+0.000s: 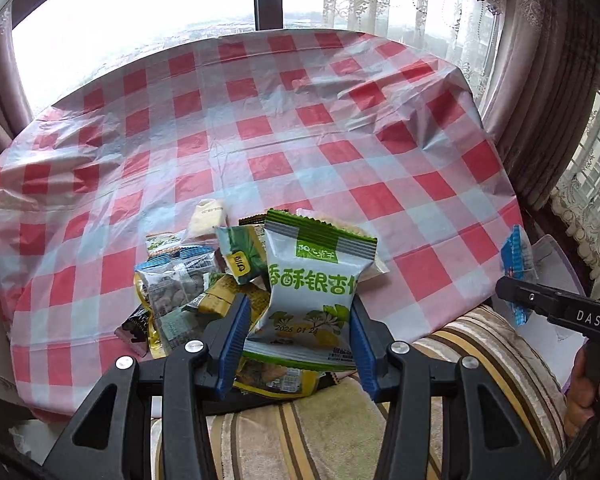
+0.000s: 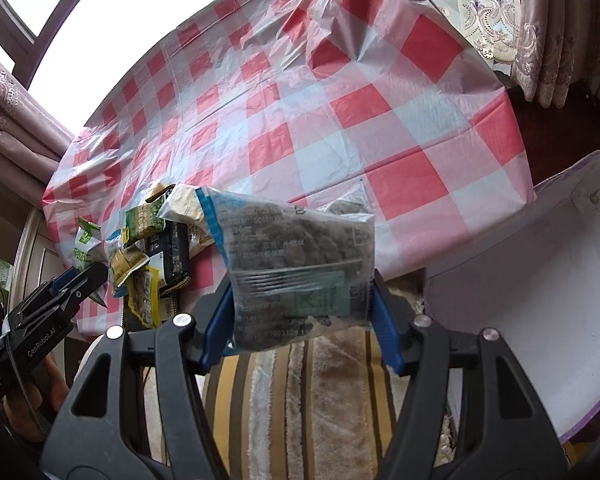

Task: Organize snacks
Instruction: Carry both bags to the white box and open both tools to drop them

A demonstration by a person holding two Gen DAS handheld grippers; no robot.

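My left gripper (image 1: 298,322) is shut on a green and white ginkgo snack packet (image 1: 314,280), held just above the near edge of the table. A pile of small snack packets (image 1: 188,280) lies on the checked tablecloth just left of it; the pile also shows in the right wrist view (image 2: 148,256). My right gripper (image 2: 302,304) is shut on a clear blue-edged packet of dark snacks (image 2: 296,252), held over the striped cushion between the table and a white box (image 2: 540,304). That packet shows at the right of the left wrist view (image 1: 518,258).
The round table has a red and white checked plastic cloth (image 1: 260,120). A striped cushion (image 2: 320,392) lies below both grippers. The white box with purple trim stands open at the right. Curtains (image 1: 548,92) and windows ring the table.
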